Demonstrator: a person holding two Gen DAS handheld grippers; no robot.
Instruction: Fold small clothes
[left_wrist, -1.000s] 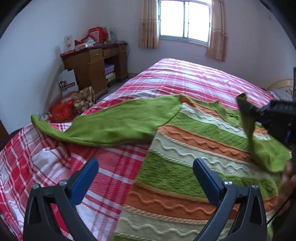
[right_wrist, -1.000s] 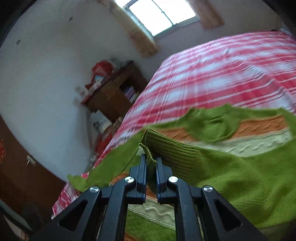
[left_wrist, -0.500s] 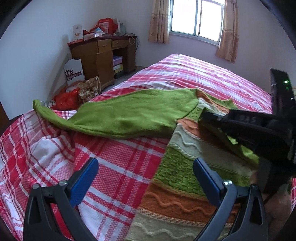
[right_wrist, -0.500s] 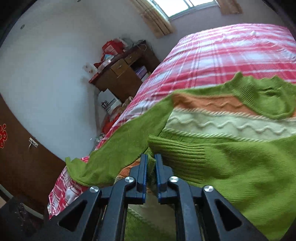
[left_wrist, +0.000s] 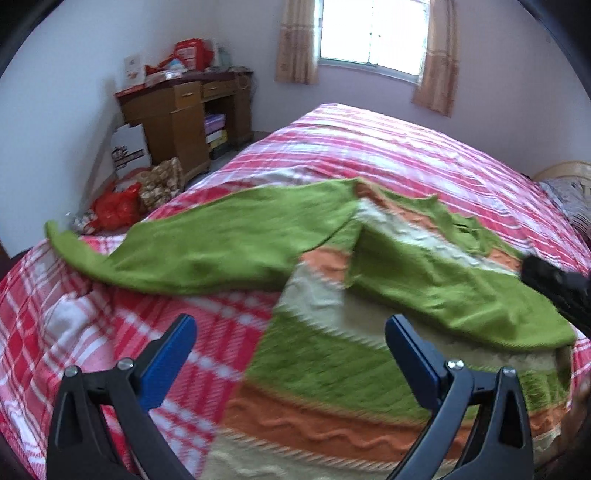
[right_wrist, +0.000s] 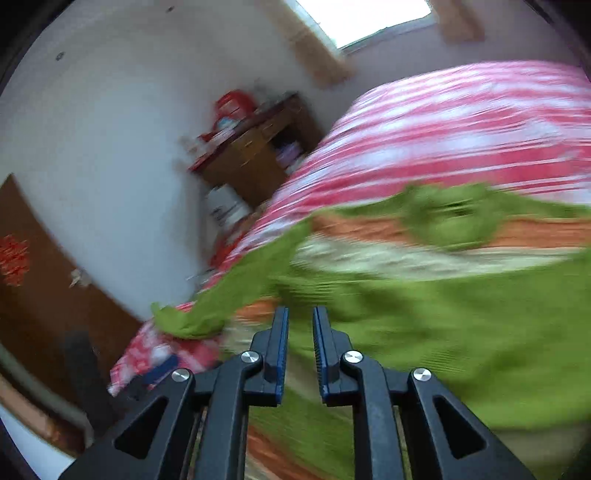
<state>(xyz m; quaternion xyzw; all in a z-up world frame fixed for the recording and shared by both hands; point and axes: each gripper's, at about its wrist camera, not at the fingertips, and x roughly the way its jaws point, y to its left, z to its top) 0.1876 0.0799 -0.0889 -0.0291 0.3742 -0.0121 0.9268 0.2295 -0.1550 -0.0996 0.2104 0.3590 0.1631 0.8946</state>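
Observation:
A knit sweater (left_wrist: 332, 362) striped green, orange and cream lies flat on the red plaid bed (left_wrist: 406, 147). Its left sleeve (left_wrist: 221, 251) stretches out toward the bed's left edge. The other green sleeve (left_wrist: 443, 280) lies folded across the body. My left gripper (left_wrist: 288, 332) hovers wide open over the sweater's lower left edge, holding nothing. In the blurred right wrist view my right gripper (right_wrist: 300, 314) is above the sweater (right_wrist: 461, 314); its jaws are opening, a narrow gap between the pads with no cloth in it. Its black body (left_wrist: 554, 284) shows at the right edge.
A wooden desk (left_wrist: 184, 110) with clutter on top stands against the far left wall. A white box (left_wrist: 129, 151) and a red bag (left_wrist: 118, 210) sit on the floor beside the bed. A wicker chair (left_wrist: 565, 177) is at the far right.
My right gripper carried the green sleeve cuff across the sweater, let it go and pulled back to the right. The sleeve now rests folded on the body.

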